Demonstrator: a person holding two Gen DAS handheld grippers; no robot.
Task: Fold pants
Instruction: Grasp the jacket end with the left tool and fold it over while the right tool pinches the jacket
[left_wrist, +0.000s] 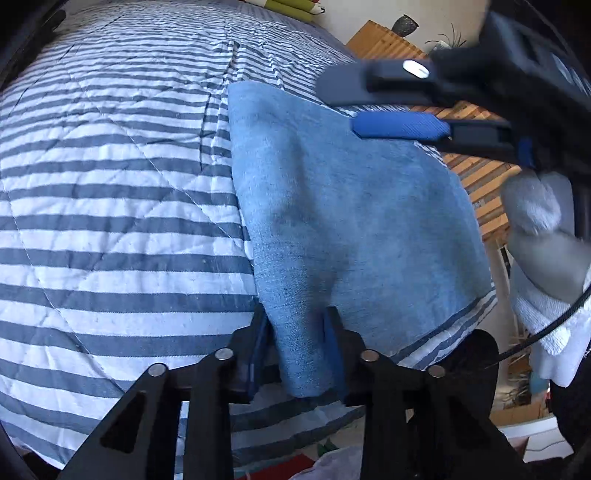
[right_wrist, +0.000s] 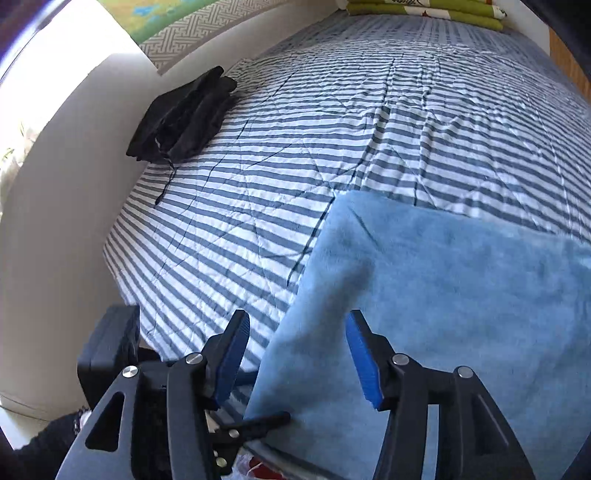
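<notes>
One pair of pants (left_wrist: 351, 206) (blue): left gripper (left_wrist: 299, 332) pinches its edge, right gripper (right_wrist: 295, 354) gapes.

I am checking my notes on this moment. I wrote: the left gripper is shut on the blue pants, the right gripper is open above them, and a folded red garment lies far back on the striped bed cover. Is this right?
One detail is wrong: the folded garment is black, not red, as the right wrist view shows. The rest holds: the left gripper is shut on the blue pants, the right gripper is open above them, and the garment lies far back on the striped bed cover.
</notes>
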